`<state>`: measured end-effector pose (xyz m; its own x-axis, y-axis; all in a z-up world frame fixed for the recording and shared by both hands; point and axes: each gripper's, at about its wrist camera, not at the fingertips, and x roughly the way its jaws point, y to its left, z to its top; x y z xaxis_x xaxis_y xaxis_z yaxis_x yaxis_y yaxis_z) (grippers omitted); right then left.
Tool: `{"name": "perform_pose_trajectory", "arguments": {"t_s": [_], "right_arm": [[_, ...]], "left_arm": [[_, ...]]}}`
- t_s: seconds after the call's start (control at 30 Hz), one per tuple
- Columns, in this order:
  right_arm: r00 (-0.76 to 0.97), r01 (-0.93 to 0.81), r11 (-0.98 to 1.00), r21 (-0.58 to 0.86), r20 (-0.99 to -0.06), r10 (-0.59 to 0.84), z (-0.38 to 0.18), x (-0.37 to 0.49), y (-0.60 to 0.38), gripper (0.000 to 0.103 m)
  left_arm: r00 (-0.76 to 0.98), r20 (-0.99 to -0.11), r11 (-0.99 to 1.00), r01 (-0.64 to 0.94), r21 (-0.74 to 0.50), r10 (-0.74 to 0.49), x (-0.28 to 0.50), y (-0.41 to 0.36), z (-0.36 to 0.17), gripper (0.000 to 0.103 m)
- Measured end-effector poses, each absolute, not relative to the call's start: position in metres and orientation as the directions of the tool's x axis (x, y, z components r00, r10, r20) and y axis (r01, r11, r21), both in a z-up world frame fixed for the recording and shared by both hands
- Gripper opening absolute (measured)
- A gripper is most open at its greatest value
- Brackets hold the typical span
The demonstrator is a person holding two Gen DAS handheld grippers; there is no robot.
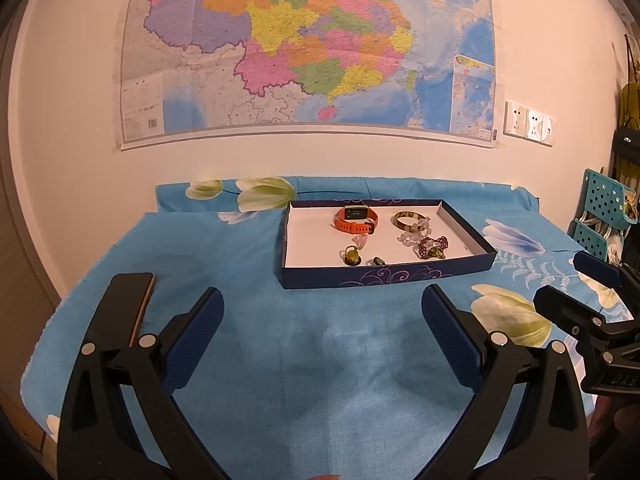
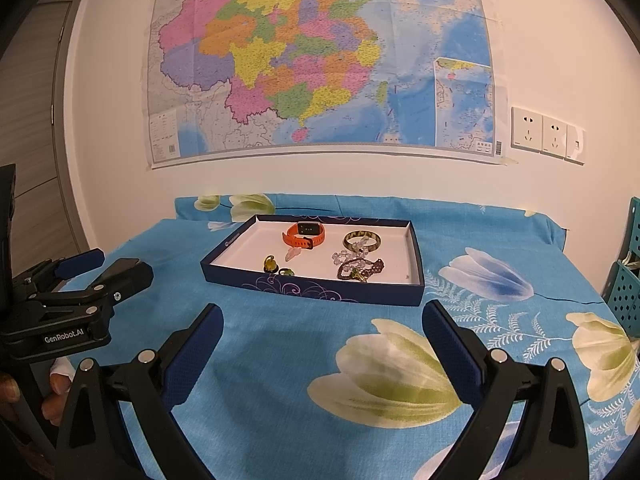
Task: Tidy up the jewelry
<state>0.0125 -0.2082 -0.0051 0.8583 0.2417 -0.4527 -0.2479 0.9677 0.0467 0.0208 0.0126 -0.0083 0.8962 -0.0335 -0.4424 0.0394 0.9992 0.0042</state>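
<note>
Both tools are spread wide and hold nothing: the left tool point(image 1: 322, 312) and the right tool point(image 2: 322, 330) hover side by side over the near part of the blue flowered cloth point(image 1: 280, 340) covering the surface. The jewelry lies in a shallow dark-blue box point(image 1: 384, 276) toward the far edge, well apart from either tool. Inside it sit an orange watch point(image 1: 356, 220), a green bangle point(image 1: 408, 220), bead bracelets point(image 1: 424, 244) in a loose tangle and small rings point(image 1: 353, 256), probably gathered there so nothing rolls off. A phone point(image 1: 142, 304) lies near the left edge.
</note>
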Motion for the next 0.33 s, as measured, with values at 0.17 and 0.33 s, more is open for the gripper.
{"name": "perform_pose_trajectory", "arguments": {"t_s": [0.17,0.33], "right_arm": [[0.853,-0.247,0.969,0.025,-0.470,0.229,-0.009,0.021,-0.212,0.096],[0.806,-0.193,0.981,0.004,-0.569,0.161,-0.026,0.053,-0.246,0.096]], "left_arm": [[0.878,-0.477,0.999,0.035,0.002,-0.030,0.028,0.013,-0.014,0.098],[0.844,-0.536,1.000,0.007,-0.014,-0.013,0.044,0.027,-0.028,0.098]]}}
